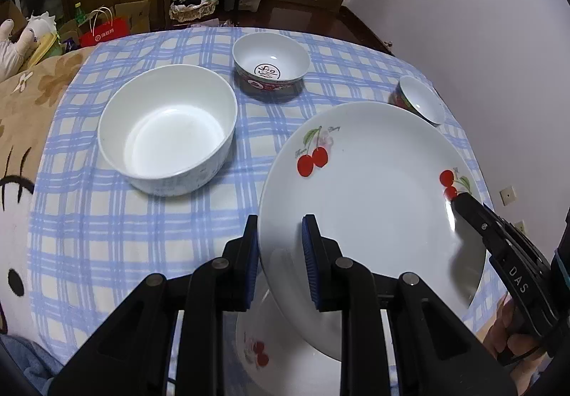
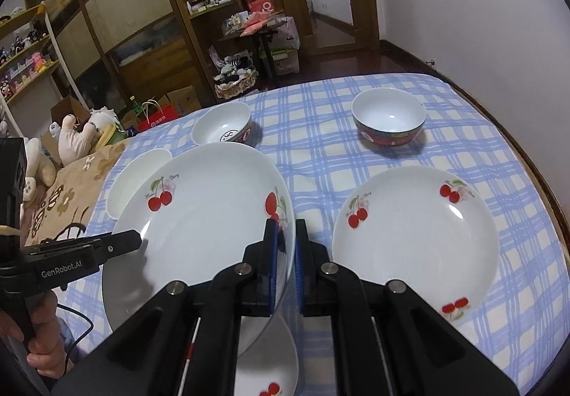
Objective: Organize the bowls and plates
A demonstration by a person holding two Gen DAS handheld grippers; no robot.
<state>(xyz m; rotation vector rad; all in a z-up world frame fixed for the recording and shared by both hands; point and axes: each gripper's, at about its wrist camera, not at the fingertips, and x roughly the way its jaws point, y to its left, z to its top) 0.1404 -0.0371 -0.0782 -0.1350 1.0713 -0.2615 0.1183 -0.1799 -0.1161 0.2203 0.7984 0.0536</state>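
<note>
Both hand-held grippers, left (image 1: 279,253) and right (image 2: 285,253), pinch opposite rims of 1 raised cherry plate (image 1: 370,196), above a second cherry plate (image 2: 267,360) on the checked tabletop (image 1: 124,225). Beyond, the large white bowl (image 1: 167,129) and 2 patterned bowls (image 1: 270,63) sit empty.

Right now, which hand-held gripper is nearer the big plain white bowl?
Left. The left hand-held gripper grips the lifted cherry plate beside the plain white bowl; the right hand-held gripper holds the plate's opposite rim, farther away.

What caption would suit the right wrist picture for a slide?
Two hand-held grippers lift a cherry-print plate by opposite rims above a second plate, a third lying alongside.
</note>
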